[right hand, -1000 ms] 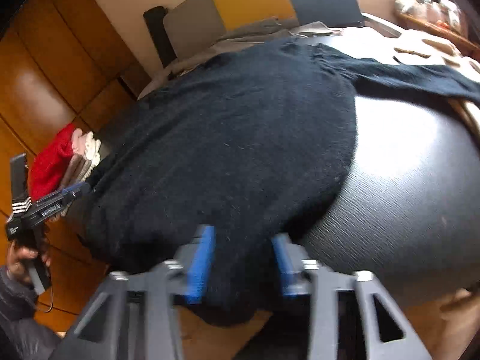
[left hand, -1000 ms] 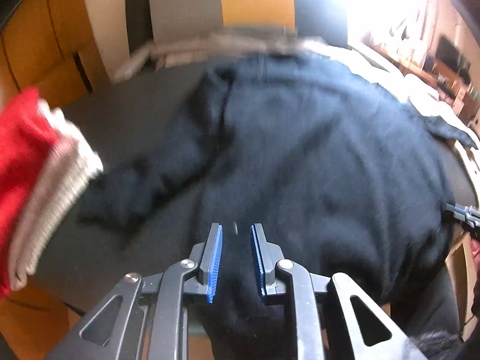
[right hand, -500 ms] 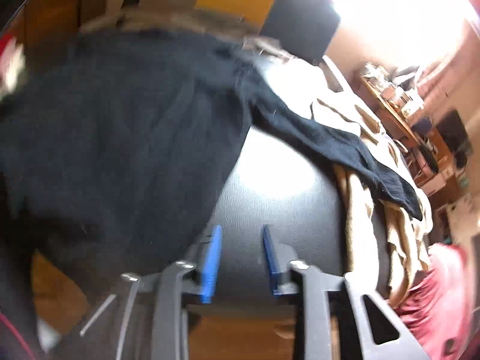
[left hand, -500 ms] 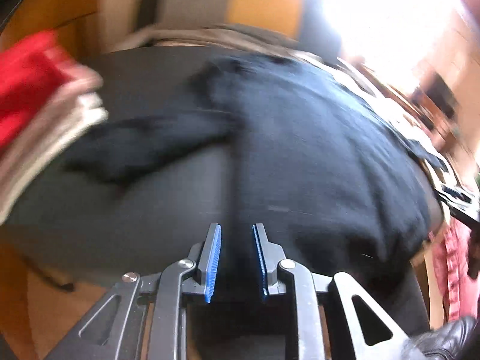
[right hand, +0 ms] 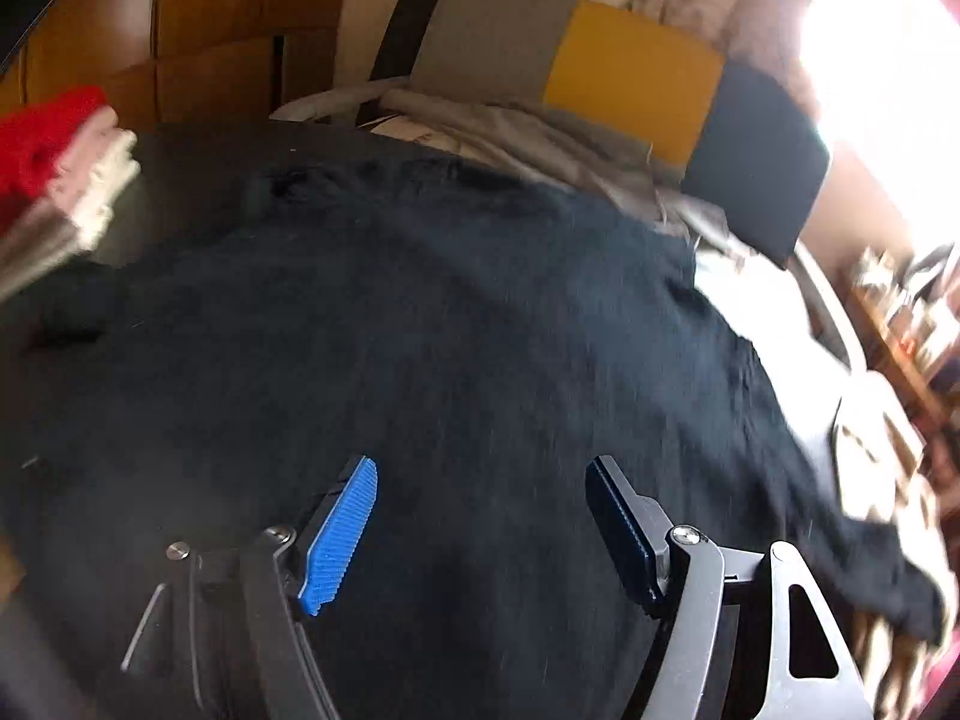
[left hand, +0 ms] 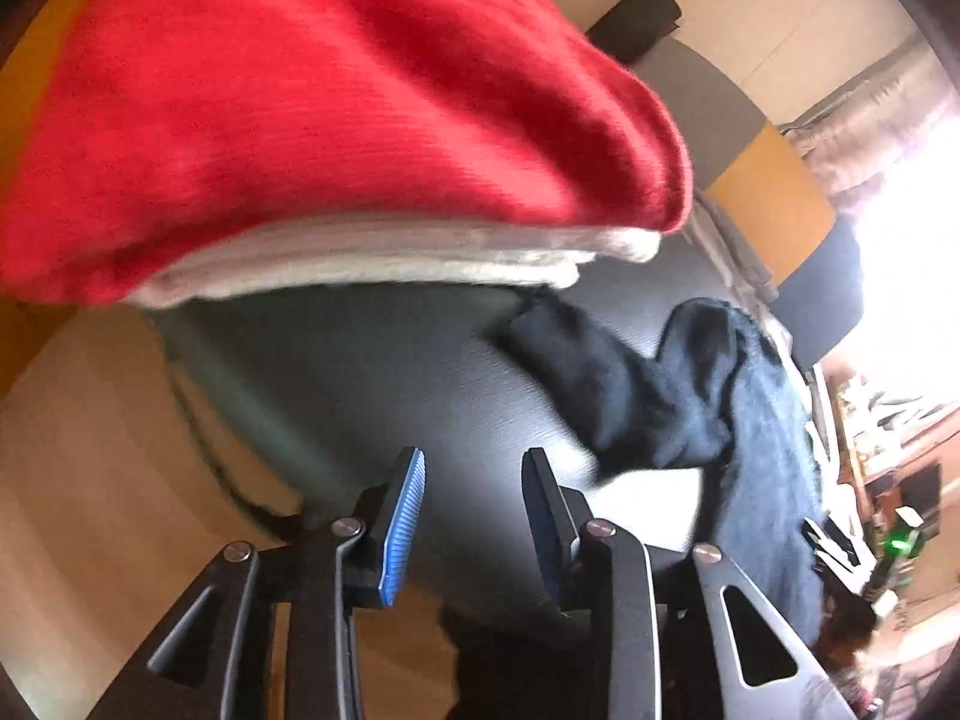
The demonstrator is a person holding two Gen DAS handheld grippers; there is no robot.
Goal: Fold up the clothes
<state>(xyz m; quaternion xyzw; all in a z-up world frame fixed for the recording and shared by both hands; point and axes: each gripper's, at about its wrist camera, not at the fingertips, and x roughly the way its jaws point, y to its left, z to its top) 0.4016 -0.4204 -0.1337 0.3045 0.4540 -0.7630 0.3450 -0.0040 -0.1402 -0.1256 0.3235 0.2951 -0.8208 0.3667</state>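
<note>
A dark navy sweater (right hand: 432, 324) lies spread across the black table (right hand: 180, 150). My right gripper (right hand: 480, 531) hovers over its body, its jaws opening, nothing pinched between the blue pads. In the left wrist view the sweater's sleeve (left hand: 606, 384) lies on the black table (left hand: 384, 372), to the right of my left gripper (left hand: 474, 516). That gripper's jaws are opening too, over bare tabletop near the table's edge, with no cloth between them. A stack of folded clothes topped by a red garment (left hand: 312, 102) looms just above the left gripper.
The folded stack (right hand: 54, 162) sits at the table's far left corner. A grey, yellow and dark cushion (right hand: 606, 78) and pale crumpled cloth (right hand: 540, 138) lie behind the table. Wooden cabinets (right hand: 210, 24) stand at the back left, cluttered shelves (right hand: 912, 312) at the right.
Both grippers let go of the sweater's hem and widened. The left one swung left toward the folded stack and rolled; the right one moved back over the sweater's body.
</note>
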